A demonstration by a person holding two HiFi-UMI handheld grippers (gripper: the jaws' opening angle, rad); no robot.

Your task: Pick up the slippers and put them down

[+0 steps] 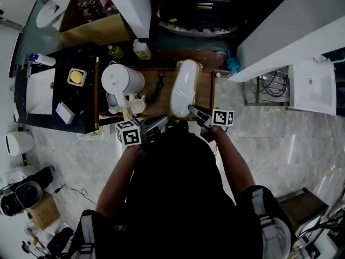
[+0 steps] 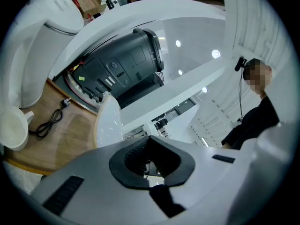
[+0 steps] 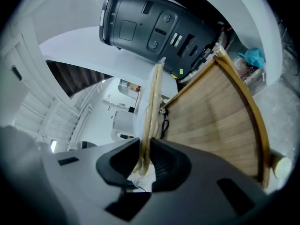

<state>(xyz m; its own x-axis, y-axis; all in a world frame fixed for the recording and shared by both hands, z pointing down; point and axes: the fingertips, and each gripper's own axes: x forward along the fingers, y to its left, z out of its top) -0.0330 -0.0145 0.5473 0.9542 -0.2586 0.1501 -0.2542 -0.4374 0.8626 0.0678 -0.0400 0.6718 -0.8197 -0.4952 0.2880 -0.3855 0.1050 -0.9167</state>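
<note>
**Slippers pinched at near end by right tool**

Slippers (image 1: 184, 86), a white pair in clear wrap, stretch away from the person over the right half of the wooden counter (image 1: 207, 85). Their near end sits in the right tool (image 1: 192, 109). In the right gripper view that tool (image 3: 145, 146) has its jaws drawn narrow, with the pads pressed on both sides of the slippers (image 3: 153, 102). The pair shows edge-on there, tan and thin, running straight out from between the jaws, with the counter (image 3: 220, 111) to its right. Whether the far end touches the wood cannot be told.

The left tool (image 1: 161, 122) hangs at the counter's near edge, just left of the slippers and apart from them. In its own view the left tool (image 2: 149, 146) has its jaws together with nothing between them, and the wrapped slippers (image 2: 108, 125) lie ahead and to the left.

A white kettle (image 1: 122, 80) and a cup (image 1: 138, 106) stand on the left of the counter. A dark cable (image 1: 158, 88) lies between the kettle and the slippers.
</note>
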